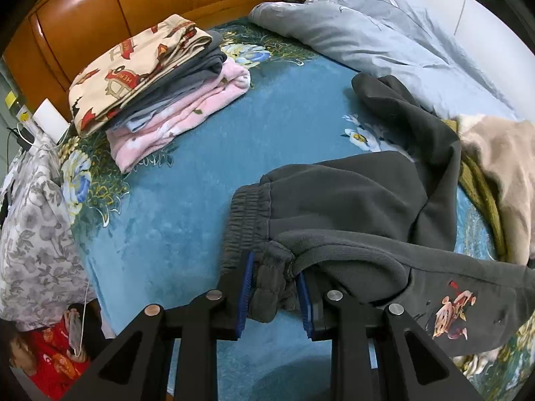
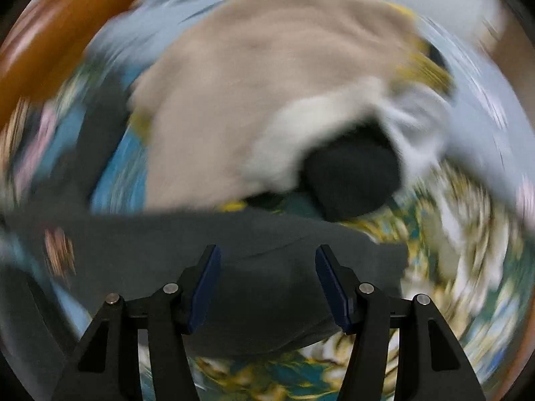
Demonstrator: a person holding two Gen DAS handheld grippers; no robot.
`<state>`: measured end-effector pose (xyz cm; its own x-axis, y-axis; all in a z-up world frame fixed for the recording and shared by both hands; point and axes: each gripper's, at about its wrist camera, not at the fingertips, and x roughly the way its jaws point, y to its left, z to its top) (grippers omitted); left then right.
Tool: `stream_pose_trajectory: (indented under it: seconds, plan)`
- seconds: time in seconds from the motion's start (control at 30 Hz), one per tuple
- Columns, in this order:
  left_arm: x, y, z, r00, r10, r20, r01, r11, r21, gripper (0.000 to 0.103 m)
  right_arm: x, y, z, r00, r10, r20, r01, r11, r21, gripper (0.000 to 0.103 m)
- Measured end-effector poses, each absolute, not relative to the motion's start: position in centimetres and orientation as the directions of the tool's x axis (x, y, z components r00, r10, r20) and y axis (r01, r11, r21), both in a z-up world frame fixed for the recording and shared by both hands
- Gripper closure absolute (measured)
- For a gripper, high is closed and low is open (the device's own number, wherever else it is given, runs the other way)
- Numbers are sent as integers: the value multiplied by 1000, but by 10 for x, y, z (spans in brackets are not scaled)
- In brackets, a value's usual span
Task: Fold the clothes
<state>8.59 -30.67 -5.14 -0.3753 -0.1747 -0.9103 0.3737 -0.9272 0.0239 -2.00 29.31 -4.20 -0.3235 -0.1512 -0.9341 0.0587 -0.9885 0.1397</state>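
Trousers [image 1: 351, 207], dark grey: your left gripper [image 1: 275, 260] clamps the elastic waistband; your right gripper [image 2: 267, 254] hangs spread above, apparently over the cloth — view blurred.

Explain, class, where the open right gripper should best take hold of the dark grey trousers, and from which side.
Probably the free stretch of waistband, approached from the waist end: the left gripper already pinches the bunched part of it, and the ribbed band gives a thick edge.
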Motion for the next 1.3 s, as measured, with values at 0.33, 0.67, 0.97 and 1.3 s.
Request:
stream_pose_trajectory:
  seconds: [0.33, 0.67, 0.97, 1.3]
  plan:
    - [88, -308, -55, -367, -157, -917, 395, -919, -1, 75, -51, 313, -91, -204, -390, -898, -519, -735, 437, 43]
    - [99, -307, -54, -378, -148, -914, 399, -917, -17, 75, -70, 297, -120, -92, -165, -982, -666, -723, 184, 59]
    - [119, -298, -19, -518, -174, -838, 356, -934, -26, 75, -34, 324, -40, -428, -289, -856, -541, -677, 499, 101]
    - [100, -252, 141, -821, -195, -537, 212, -977, 32, 75, -3, 350, 187, -873, -203, -444, -173, -721, 671, 101]
